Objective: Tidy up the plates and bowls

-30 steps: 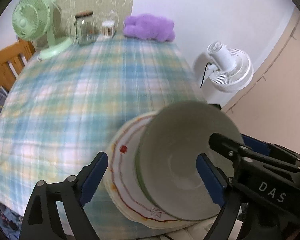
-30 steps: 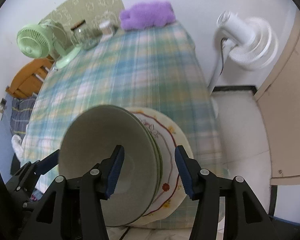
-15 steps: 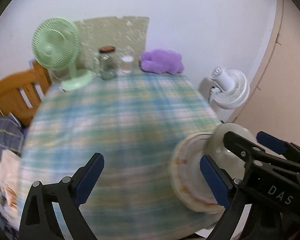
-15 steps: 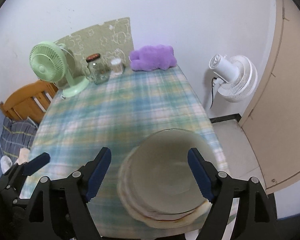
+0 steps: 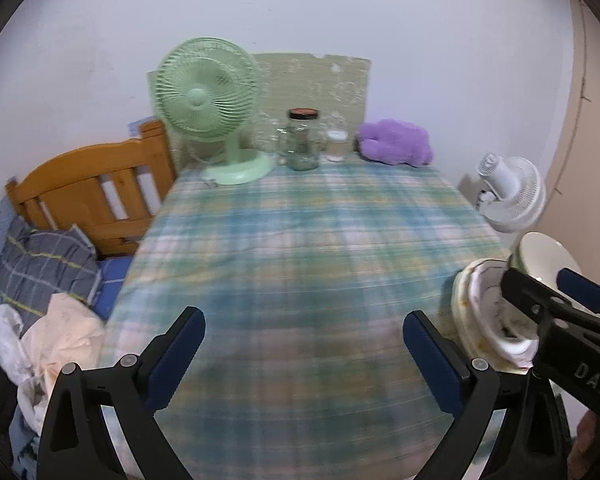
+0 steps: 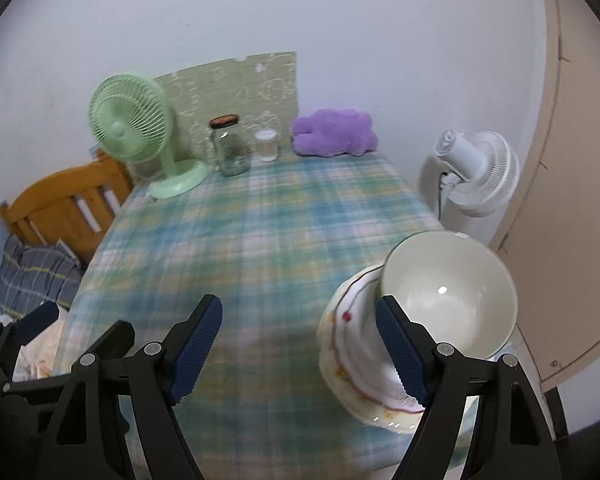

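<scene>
A: How is the light?

B: Soft, even and rather dim, with a cool cast; the white wall (image 5: 340, 12) goes greyish. Shadows are faint.

A: Any glare?

B: One small bright highlight inside the bowl (image 6: 452, 296) in the right wrist view, at the tabletop's near right corner.

A: Sharpness?

B: The plaid tablecloth (image 5: 300, 264) smears along the tabletop's near edge in both views. At the far edge the green fan (image 5: 210, 96) and the glass jar (image 5: 302, 142) look crisper.

A: Distortion?

B: Strong fisheye. The door edge (image 6: 556, 120) bows, the tabletop's side edges curve, and black vignette fills every corner.
</scene>
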Demonstrator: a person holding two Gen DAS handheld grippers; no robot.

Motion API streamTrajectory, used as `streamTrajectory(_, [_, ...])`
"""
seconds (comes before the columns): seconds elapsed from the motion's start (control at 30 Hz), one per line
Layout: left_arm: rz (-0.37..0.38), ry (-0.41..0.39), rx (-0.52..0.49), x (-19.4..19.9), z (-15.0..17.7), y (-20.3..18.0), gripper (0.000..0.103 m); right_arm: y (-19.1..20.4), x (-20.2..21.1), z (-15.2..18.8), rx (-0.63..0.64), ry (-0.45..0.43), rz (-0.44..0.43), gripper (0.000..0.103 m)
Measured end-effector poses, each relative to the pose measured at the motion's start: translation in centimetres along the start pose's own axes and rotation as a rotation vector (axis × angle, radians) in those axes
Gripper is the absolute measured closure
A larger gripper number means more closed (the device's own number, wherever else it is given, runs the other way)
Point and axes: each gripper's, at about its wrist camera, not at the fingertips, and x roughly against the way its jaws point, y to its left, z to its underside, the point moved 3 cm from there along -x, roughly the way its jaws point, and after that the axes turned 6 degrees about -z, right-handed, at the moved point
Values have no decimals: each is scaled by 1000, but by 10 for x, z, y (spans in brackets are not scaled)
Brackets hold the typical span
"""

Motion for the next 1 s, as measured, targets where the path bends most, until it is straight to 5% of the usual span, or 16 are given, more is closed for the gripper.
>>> streamTrajectory(0.47, [-63, -75, 53, 32, 74, 19, 3, 1, 22, 77, 47, -62, -10, 15])
streamTrajectory(1.0, [-63, -132, 75, 59, 82, 11, 0, -5, 50, 91, 73, -118, -17, 14])
